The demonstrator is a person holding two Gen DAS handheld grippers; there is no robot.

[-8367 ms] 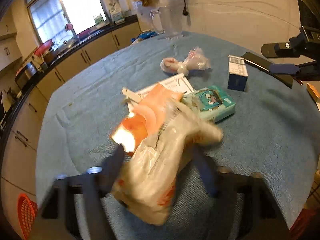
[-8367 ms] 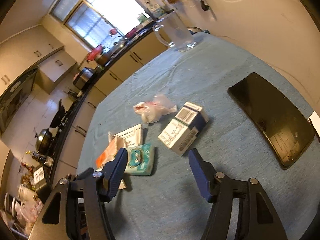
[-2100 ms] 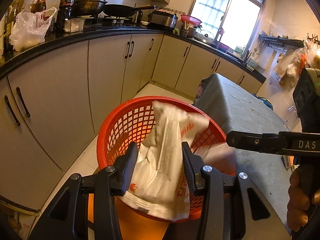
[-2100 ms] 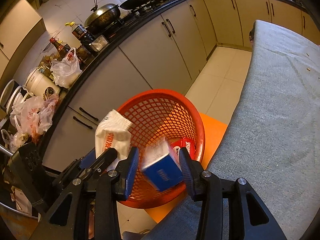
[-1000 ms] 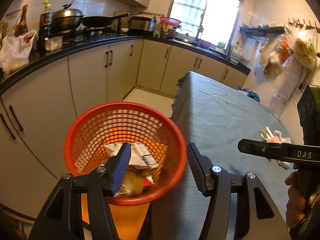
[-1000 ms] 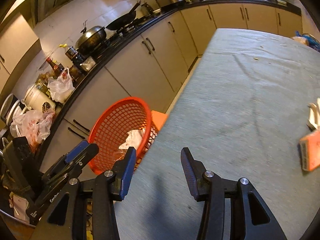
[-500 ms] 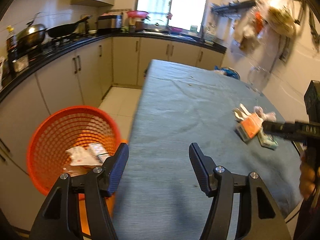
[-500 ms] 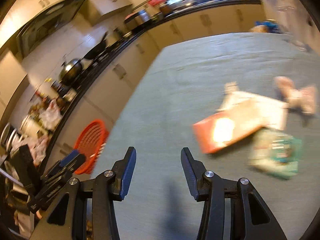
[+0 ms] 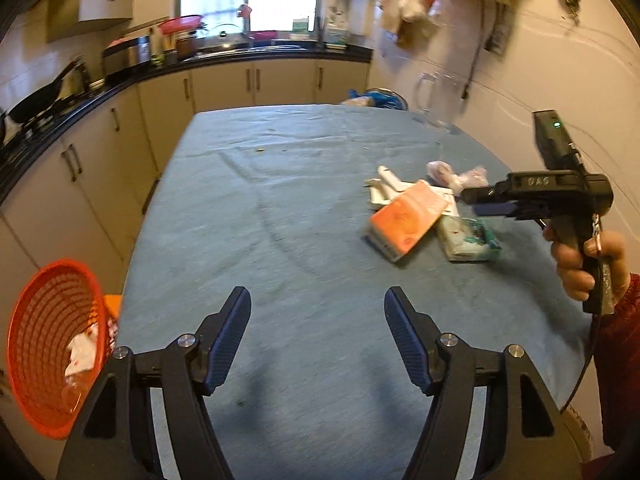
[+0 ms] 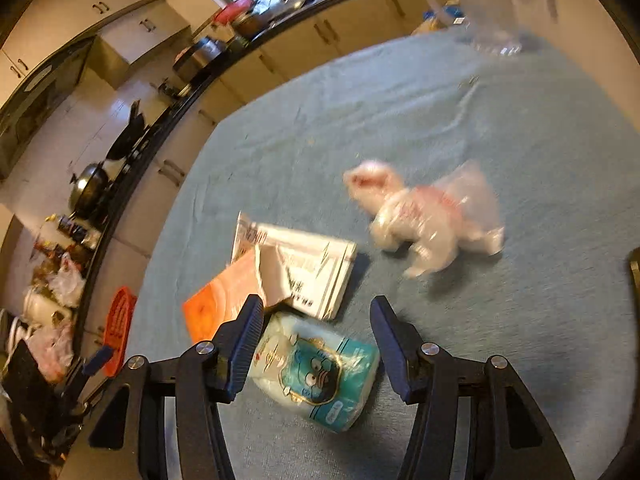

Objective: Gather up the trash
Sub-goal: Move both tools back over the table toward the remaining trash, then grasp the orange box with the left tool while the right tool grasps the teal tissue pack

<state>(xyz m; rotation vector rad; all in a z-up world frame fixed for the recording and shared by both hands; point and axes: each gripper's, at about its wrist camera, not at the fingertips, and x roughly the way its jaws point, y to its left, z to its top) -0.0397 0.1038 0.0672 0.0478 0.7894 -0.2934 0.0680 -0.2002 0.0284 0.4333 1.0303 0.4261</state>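
My left gripper (image 9: 318, 304) is open and empty over the near part of the blue-covered table (image 9: 280, 208). My right gripper (image 10: 316, 312) is open and empty, just above a teal tissue pack (image 10: 316, 368); it also shows in the left wrist view (image 9: 470, 238). An orange packet (image 9: 408, 220) (image 10: 224, 300) lies on a white flat box (image 10: 304, 268). A crumpled clear plastic bag (image 10: 428, 216) (image 9: 456, 174) lies beyond them. The orange trash basket (image 9: 44, 360) stands on the floor at the left, with wrappers inside.
A glass jug (image 10: 480, 4) (image 9: 436, 100) stands at the table's far right corner. Kitchen cabinets and a black counter (image 9: 120, 80) run along the left and back. The right hand and its gripper body (image 9: 560, 196) are at the right of the left wrist view.
Both grippers dropped their trash into the basket, then swung back to the table. The right gripper has closed in over the teal tissue pack; the left has turned toward the table's middle.
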